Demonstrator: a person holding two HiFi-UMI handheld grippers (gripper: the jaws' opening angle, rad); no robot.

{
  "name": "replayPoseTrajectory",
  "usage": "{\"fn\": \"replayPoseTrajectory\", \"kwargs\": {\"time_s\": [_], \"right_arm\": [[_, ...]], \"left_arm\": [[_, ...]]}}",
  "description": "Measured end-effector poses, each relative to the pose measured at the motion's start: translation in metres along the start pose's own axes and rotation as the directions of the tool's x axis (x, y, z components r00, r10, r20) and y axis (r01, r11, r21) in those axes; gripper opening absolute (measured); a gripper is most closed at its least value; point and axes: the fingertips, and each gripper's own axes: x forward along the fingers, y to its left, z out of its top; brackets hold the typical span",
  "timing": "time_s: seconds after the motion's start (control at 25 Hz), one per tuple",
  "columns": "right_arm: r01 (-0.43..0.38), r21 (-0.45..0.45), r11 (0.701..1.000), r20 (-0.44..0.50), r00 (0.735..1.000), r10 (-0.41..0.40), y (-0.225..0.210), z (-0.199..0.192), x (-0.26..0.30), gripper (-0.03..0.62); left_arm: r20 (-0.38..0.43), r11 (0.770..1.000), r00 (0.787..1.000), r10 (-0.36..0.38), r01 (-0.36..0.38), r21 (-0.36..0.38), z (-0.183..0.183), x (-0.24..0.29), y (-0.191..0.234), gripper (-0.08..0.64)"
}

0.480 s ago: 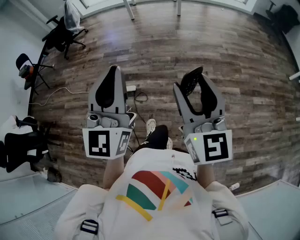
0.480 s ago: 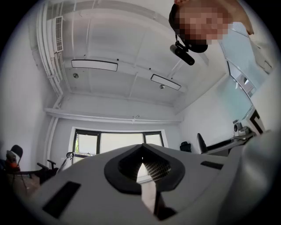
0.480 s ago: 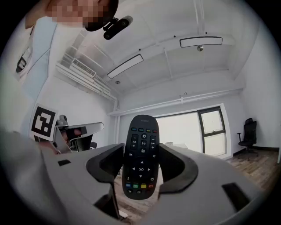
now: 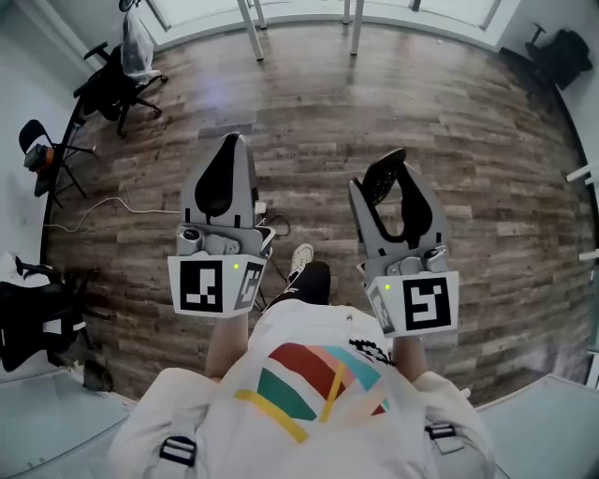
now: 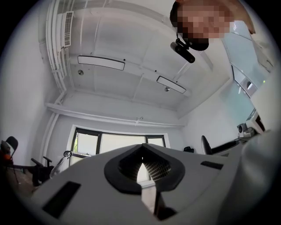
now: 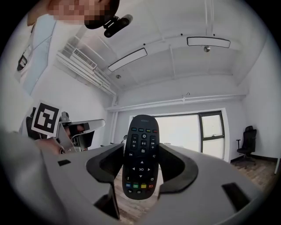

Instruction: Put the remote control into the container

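Observation:
A black remote control point(image 6: 141, 158) with coloured buttons stands upright between the jaws of my right gripper point(image 6: 141, 173), which is shut on its sides. In the head view the remote control point(image 4: 378, 180) shows at the right gripper point(image 4: 393, 187), held over the wood floor in front of the person's body. My left gripper point(image 4: 226, 173) is held beside it at the same height. Its jaws are together in the left gripper view, with nothing between them at the left gripper point(image 5: 141, 171). No container shows in any view.
Office chairs point(image 4: 117, 79) and a folding stand point(image 4: 42, 154) are at the left, with a cable point(image 4: 94, 210) along the wood floor point(image 4: 468, 122). Table legs point(image 4: 251, 23) stand at the top and a dark chair point(image 4: 562, 51) at the top right. The person's shoe point(image 4: 301, 254) is below the grippers.
The head view has tilted a little, so the floor sits slightly lower in the picture. Both grippers keep their places and the remote control stays in the right one.

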Motion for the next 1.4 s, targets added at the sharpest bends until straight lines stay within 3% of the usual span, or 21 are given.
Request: {"fn": "replayPoseTrajectory", "kwargs": {"time_s": [0.36,0.6,0.84,1.0,1.4], "right_arm": [[0.01,0.008,1.0,-0.001,1.0,-0.01,-0.011,0.006,0.146,0.249],[0.04,-0.004,0.999,-0.008,0.999,-0.04,-0.026,0.015,0.216,0.249],[0.046,-0.005,0.999,-0.036,0.998,-0.046,-0.031,0.011,0.249,0.249],[0.05,0.007,0.999,-0.06,0.997,-0.05,-0.033,-0.003,0.261,0.249],[-0.01,0.061,0.998,-0.022,1.0,0.012,-0.046,-0.004,0.34,0.249]], "left_arm": [[0.012,0.999,1.0,0.019,-0.018,-0.045,-0.039,0.11,0.107,0.008],[-0.003,0.999,1.0,-0.026,0.026,-0.045,-0.045,0.174,0.149,0.008],[0.019,0.993,0.997,-0.081,0.082,-0.088,-0.055,0.193,0.168,0.008],[0.015,0.986,0.999,-0.051,0.053,-0.16,-0.07,0.195,0.183,0.008],[0.014,0.992,1.0,0.023,-0.021,-0.125,-0.075,0.236,0.237,0.008]]}}
